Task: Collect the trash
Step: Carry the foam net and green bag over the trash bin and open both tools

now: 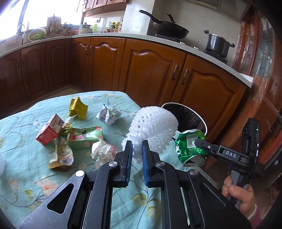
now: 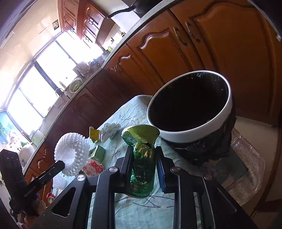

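Left tool (image 1: pixel 137 148) pinches foam net (image 1: pixel 153 126), right tool (image 2: pixel 143 155) grips crushed can (image 2: pixel 141 158) beside bin (image 2: pixel 193 135).

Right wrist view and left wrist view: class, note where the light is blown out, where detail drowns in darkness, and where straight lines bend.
Right wrist view: the window is blown out white, the bin interior is pure black, and the counter edge bows strongly. Left wrist view: light is more even, though the window still glares, the counter edge curves, and the corners go dark.

crushed green can (image 2: pixel 142 158), white foam net (image 1: pixel 151 126)
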Demonstrator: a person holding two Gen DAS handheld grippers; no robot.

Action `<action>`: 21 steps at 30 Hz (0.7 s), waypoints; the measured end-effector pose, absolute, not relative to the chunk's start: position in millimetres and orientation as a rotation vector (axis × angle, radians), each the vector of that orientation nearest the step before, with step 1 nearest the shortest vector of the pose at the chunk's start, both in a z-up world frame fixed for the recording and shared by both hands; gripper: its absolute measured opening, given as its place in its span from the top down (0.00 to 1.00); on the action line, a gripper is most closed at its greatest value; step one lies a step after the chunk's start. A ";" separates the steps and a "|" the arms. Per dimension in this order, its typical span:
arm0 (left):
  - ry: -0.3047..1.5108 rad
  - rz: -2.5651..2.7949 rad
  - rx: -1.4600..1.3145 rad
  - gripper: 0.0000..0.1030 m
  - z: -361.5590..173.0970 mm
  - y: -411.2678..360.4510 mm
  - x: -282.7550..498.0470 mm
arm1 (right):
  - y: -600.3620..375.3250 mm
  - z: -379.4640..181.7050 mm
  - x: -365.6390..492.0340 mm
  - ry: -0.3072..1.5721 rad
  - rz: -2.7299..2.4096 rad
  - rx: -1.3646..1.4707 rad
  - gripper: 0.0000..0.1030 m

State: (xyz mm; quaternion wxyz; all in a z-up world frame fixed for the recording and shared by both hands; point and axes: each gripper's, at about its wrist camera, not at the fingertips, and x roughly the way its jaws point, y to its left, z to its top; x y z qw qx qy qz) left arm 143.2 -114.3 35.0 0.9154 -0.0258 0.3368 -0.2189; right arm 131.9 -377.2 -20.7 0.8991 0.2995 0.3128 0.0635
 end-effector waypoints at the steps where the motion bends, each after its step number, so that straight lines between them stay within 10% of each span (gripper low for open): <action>1: 0.701 -0.465 -0.051 0.90 32.9 -121.3 145.8 | -382.3 -19.9 131.1 0.642 0.120 0.612 0.76; 21: 0.746 -0.561 0.050 0.90 20.1 -231.8 193.8 | -437.7 2.6 161.1 0.583 -0.035 0.472 0.76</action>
